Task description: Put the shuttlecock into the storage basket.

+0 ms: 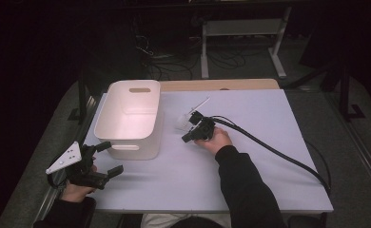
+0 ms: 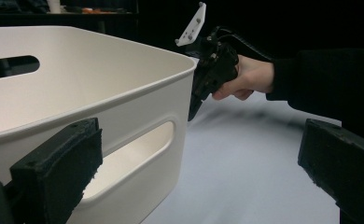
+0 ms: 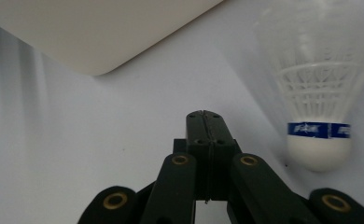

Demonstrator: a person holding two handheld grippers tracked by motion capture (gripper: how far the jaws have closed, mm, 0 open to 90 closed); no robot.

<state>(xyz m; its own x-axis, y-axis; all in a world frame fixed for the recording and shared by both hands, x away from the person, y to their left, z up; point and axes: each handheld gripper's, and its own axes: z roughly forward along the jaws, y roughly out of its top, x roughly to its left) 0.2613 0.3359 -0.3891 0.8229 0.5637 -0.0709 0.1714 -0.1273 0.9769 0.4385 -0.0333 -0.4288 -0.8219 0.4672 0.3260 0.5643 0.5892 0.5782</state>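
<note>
1. White shuttlecock (image 3: 316, 93) is seen on the table (image 1: 250, 156), just beside the right gripper (image 3: 206, 122), near the bin (image 1: 131, 118).
2. R. jaws are pressed together, nothing between; shuttlecock is untouched.
3. Left gripper (image 1: 105, 159) is held by the bin's near wall, jaws apart, w/ nothing clamped.

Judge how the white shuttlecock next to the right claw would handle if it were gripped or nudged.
The shuttlecock is probably very light: its skirt is thin white mesh. That skirt looks easy to crush, so a grip on the rounded cork end seems safer. Lying on its side on the table, it would likely roll in a curve if the shut right claw nudged it.
</note>
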